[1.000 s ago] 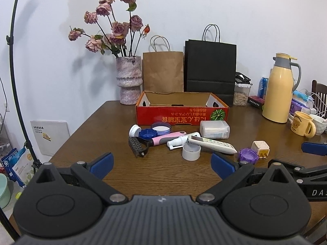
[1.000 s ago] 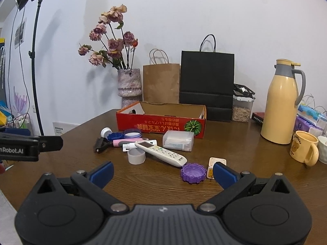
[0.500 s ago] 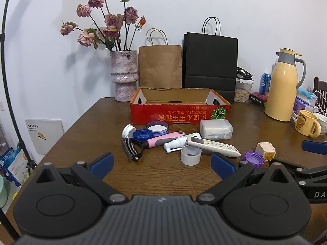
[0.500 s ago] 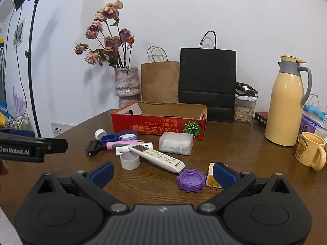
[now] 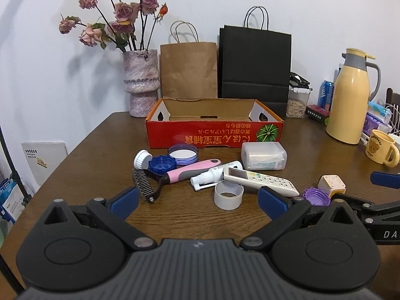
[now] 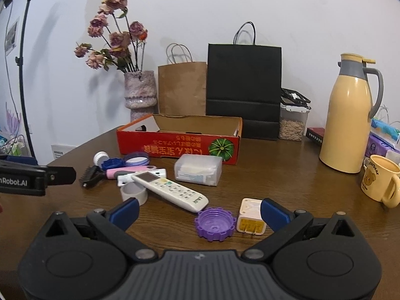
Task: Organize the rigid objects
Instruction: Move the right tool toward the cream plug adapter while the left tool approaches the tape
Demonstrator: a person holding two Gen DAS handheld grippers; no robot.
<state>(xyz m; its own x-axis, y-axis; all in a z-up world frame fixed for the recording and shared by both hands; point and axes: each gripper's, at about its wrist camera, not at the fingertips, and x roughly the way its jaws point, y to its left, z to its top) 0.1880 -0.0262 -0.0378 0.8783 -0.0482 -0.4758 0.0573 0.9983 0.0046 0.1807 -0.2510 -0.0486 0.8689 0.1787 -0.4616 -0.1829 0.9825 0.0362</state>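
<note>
Even, soft indoor light, flowers (image 5: pixel 117 22) casting faint shadows left on the wall (image 5: pixel 312 12), sharp focus, fisheye bending and dark corners

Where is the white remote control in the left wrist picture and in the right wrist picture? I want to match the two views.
Left wrist: the remote control lies right of centre, its far end propped on the spray bottle.
Right wrist: the remote control lies left of centre, pointing toward the purple cap.
Shared landmark: the red cardboard box behind it.
</note>
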